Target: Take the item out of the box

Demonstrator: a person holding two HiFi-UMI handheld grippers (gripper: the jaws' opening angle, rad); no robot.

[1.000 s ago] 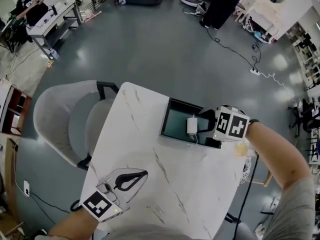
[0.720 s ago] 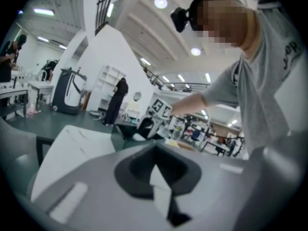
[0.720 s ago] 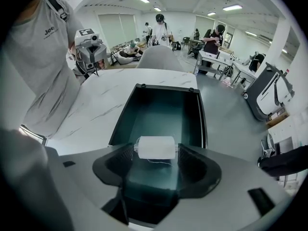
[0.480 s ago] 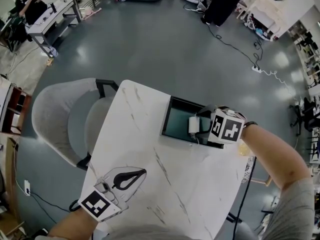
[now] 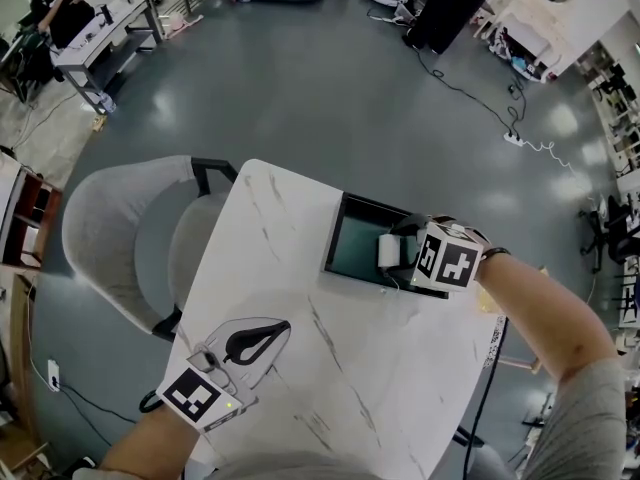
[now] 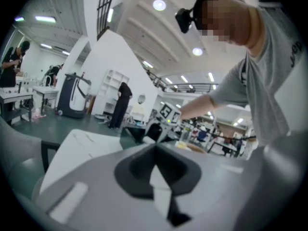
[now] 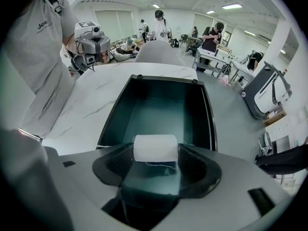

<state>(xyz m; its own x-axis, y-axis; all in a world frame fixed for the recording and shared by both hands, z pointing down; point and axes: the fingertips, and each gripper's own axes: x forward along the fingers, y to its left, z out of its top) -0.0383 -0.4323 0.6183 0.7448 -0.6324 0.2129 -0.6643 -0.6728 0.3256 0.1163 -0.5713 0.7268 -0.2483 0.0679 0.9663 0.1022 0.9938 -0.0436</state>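
White roll [image 7: 155, 147] sits between right gripper [image 7: 155, 157] fingers [image 7: 191, 163], just spread wider, released, not clamping. Gripper now lower inside dark box [image 7: 208, 114], frame centre; roll still in box, ready for squeeze. Left gripper [image 5: 283, 327] clenched empty, lower left, over marble surface [image 5: 380, 368].

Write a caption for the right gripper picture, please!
Right gripper, jaws just opened wide, straddling the white roll inside the dark box on the marble table.

The white, grey-veined marble table [image 5: 300, 308] carries one open dark box [image 5: 352, 240], set at the table's far right edge, close to its far corner.
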